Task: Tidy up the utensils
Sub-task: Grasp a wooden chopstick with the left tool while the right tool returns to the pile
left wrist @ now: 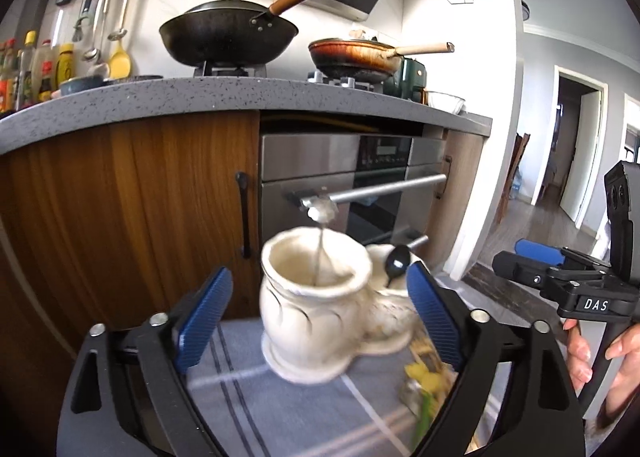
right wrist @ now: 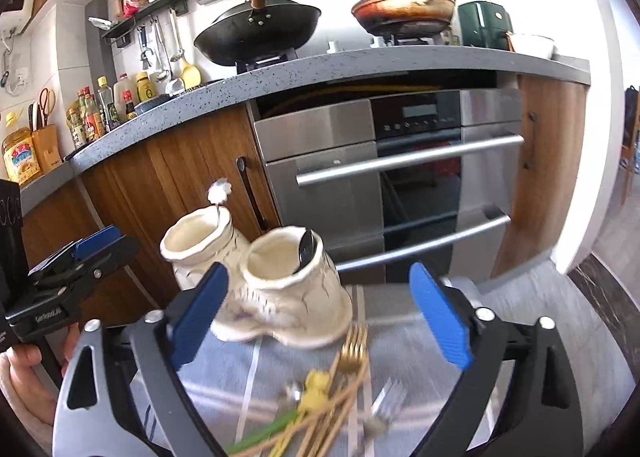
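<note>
Item one: a cream ceramic double holder, two joined cups, which we take as our landmark; it stands on a grey striped cloth in front of the steel oven.

In its left cup we note a thin silver spoon with a flower-shaped end, upright. In its right cup, a black spoon leaning on the rim.

On the cloth just in front of the holder we list a loose heap: a gold fork, pale chopsticks, a green-stemmed piece with a yellow top and a silver fork. Motion blur hides finer detail.

Our left gripper has its blue pads spread wide on either side of the holder, touching nothing that we can see. Our right gripper is likewise spread wide and empty, above the heap, its left pad overlapping the holder in view.

Behind and above the holder: a black wok and a brown pan on the counter.
</note>
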The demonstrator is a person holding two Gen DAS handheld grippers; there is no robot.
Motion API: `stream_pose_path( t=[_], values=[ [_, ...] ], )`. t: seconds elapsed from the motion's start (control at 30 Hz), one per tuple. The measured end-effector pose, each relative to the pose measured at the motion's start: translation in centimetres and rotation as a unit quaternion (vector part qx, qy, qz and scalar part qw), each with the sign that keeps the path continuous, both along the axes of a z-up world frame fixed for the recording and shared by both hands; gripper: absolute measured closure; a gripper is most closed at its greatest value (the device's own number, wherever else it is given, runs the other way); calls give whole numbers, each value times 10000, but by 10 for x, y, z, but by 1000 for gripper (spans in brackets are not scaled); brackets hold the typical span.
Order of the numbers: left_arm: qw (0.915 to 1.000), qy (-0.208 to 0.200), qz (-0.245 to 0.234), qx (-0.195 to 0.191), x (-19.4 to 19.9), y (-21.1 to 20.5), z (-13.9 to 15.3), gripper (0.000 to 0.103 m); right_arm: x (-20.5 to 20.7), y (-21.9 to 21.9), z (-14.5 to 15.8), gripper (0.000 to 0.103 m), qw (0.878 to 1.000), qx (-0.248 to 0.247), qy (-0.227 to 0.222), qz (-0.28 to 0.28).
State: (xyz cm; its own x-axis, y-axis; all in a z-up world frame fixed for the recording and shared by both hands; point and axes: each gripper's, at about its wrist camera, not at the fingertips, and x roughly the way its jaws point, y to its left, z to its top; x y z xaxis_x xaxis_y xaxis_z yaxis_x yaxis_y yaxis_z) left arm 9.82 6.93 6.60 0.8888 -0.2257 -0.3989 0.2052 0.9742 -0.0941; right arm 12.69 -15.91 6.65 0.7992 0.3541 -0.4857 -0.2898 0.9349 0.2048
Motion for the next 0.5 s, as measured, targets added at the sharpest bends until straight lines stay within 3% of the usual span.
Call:
stream_pose_path(
  t=[0.2, 0.33, 0.5],
  values=[
    [9978, 614, 204, -129, -30, -17, -4, 9, -32, -12, 8, 6, 9991, -10, 343, -257],
    [9940, 951, 258, -469, -39, -19, -28, 9, -45, -19, -12, 6, 9977, 113, 513, -417],
    [9918, 1219, 361, -152, -35, -21, -67, 9, -40, -31, -52, 6, 9942, 228, 875, -589]
  ],
)
